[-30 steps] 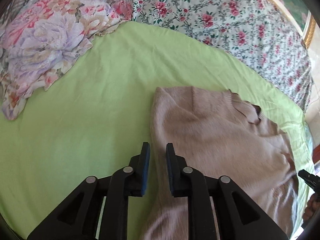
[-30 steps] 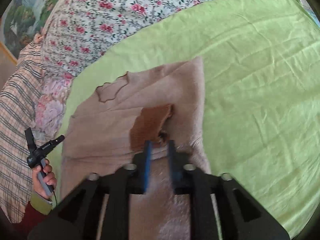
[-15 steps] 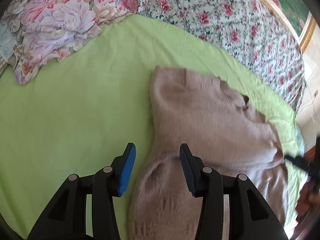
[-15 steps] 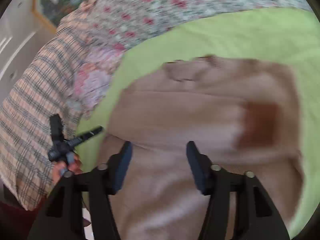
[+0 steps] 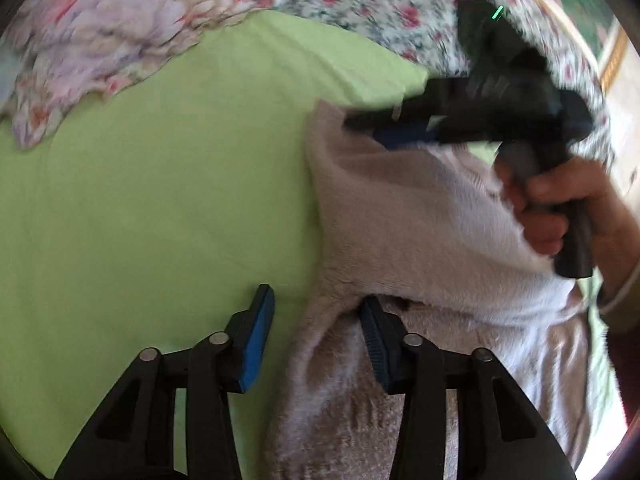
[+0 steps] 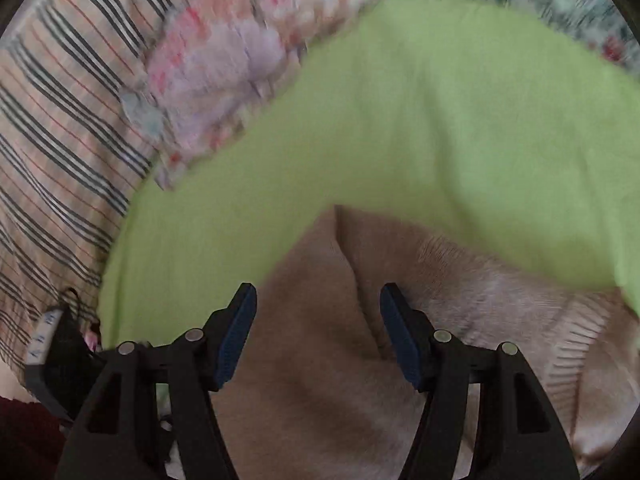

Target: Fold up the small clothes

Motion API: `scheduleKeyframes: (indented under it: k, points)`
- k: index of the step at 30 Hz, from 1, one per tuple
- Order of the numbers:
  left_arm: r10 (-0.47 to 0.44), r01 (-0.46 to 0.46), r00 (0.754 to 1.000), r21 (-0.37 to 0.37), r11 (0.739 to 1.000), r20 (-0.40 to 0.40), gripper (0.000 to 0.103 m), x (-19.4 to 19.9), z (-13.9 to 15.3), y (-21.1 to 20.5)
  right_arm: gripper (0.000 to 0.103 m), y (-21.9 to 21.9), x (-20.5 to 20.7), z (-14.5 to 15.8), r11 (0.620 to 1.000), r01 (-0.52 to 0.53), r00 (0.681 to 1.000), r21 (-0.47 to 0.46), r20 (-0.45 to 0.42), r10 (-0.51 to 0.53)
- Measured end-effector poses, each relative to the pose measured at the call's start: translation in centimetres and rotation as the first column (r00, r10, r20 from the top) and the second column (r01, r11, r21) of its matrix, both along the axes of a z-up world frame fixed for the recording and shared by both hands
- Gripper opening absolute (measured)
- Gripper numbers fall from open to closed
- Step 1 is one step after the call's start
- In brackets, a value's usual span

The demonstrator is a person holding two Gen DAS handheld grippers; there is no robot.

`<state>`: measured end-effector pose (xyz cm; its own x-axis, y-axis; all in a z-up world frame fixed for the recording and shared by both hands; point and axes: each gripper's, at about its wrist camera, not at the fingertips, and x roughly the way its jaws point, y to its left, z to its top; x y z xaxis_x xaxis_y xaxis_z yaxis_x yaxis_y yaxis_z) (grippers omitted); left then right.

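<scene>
A beige knit sweater [image 5: 420,220] lies partly folded on the green sheet [image 5: 160,200]. My left gripper [image 5: 316,320] is open, its jaws either side of the sweater's left edge near a fold. My right gripper [image 6: 318,312] is open and empty, low over the sweater [image 6: 320,380], with a fold crease between its fingers. In the left wrist view the right gripper [image 5: 360,124] reaches across the sweater's far corner, held by a hand [image 5: 560,200]. The sweater's ribbed hem [image 6: 576,344] shows at the right of the right wrist view.
A floral pillow [image 5: 108,40] lies at the far left on the green sheet. A rose-print cover [image 5: 360,4] runs along the back. A striped plaid blanket [image 6: 52,140] borders the sheet [image 6: 440,120] on the left in the right wrist view.
Both grippers went from shut to open, letting the sweater go. The right gripper swung across over the sweater toward its far corner; both views are blurred by motion.
</scene>
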<state>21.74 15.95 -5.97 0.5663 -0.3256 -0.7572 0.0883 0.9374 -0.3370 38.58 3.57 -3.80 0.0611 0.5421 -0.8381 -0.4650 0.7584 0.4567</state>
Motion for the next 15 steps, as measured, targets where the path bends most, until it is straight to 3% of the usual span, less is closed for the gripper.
scheduleKeyframes:
  k: [3,5,8,11,15]
  points:
    - [0.015,-0.014,1.000,-0.049,0.999,0.012,0.042,-0.3,-0.3,0.7,0.066,1.1,0.7,-0.5,0.978,-0.036,0.993,0.208,-0.102,0.058]
    - [0.023,-0.022,1.000,-0.053,0.998,0.018,0.042,-0.3,-0.3,0.6,0.063,2.1,1.3,-1.0,0.956,-0.018,0.990,0.291,-0.128,0.058]
    - [0.050,-0.049,0.999,-0.049,0.998,0.022,0.033,-0.4,-0.3,0.7,0.063,3.1,2.8,-2.3,0.933,0.089,0.987,0.349,-0.158,-0.036]
    - [0.075,-0.074,0.997,-0.079,0.994,0.016,0.029,-0.4,-0.5,1.5,0.062,1.4,3.5,-2.5,0.881,0.236,0.967,0.409,-0.191,-0.170]
    - [0.077,-0.077,0.997,-0.077,0.994,0.001,0.029,-0.2,-0.3,1.6,0.062,-1.7,1.2,0.9,0.891,0.322,0.946,0.321,-0.071,-0.316]
